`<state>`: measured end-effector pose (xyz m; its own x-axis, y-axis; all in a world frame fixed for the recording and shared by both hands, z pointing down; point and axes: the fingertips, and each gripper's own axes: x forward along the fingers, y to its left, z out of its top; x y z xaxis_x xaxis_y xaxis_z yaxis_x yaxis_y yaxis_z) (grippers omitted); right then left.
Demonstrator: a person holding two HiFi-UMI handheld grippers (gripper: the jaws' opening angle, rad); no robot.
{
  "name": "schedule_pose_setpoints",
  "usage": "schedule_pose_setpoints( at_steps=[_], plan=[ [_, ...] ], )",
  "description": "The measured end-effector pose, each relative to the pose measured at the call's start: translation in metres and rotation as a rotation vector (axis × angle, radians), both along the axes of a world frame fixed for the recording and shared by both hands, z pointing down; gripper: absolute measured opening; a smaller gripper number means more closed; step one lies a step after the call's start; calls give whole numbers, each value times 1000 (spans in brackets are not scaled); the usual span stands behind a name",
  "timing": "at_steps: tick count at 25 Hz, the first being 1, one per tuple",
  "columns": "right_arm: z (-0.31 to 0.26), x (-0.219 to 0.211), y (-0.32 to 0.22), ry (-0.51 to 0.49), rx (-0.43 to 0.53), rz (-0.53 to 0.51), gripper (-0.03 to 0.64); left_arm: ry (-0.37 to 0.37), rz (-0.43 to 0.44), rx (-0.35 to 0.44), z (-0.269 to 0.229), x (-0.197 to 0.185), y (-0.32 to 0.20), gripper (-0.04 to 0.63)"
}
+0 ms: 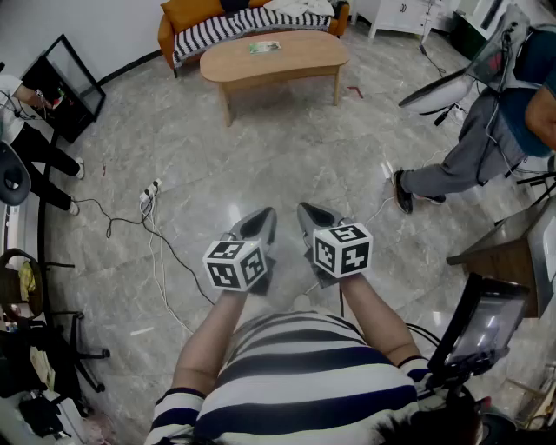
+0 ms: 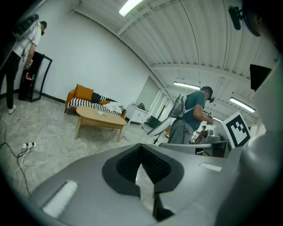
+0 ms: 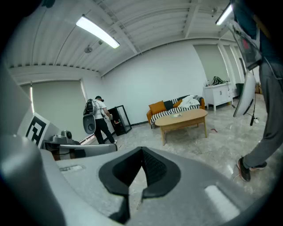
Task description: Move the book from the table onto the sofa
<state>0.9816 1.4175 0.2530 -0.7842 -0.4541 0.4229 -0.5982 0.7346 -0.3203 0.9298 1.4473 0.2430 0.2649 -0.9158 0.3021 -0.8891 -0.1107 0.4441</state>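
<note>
The book (image 1: 265,47), thin with a green cover, lies flat on the wooden coffee table (image 1: 304,59) far ahead; it also shows as a small patch, the book (image 2: 100,113) in the left gripper view and the book (image 3: 177,115) in the right. Behind the table stands the orange sofa (image 1: 178,19) with a striped throw. My left gripper (image 1: 263,216) and right gripper (image 1: 306,210) hang side by side over bare floor, well short of the table. Both are shut with nothing between the jaws. The left gripper (image 2: 141,152) and the right gripper (image 3: 141,155) point toward the table.
A power strip (image 1: 148,195) and cables trail on the floor to my left. A person in grey trousers (image 1: 473,152) stands at the right beside a metal bench (image 1: 512,239). Another person (image 1: 35,148) and a black rack (image 1: 69,83) are at the left. A white cabinet (image 1: 404,13) stands behind.
</note>
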Motion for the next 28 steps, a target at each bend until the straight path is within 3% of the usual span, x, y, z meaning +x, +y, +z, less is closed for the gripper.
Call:
schedule_pose_setpoints(
  at_steps=[28],
  plan=[
    [1,5,-6,-2,31,10,-5,15,-14,24,3,6,-11,-3]
  ],
)
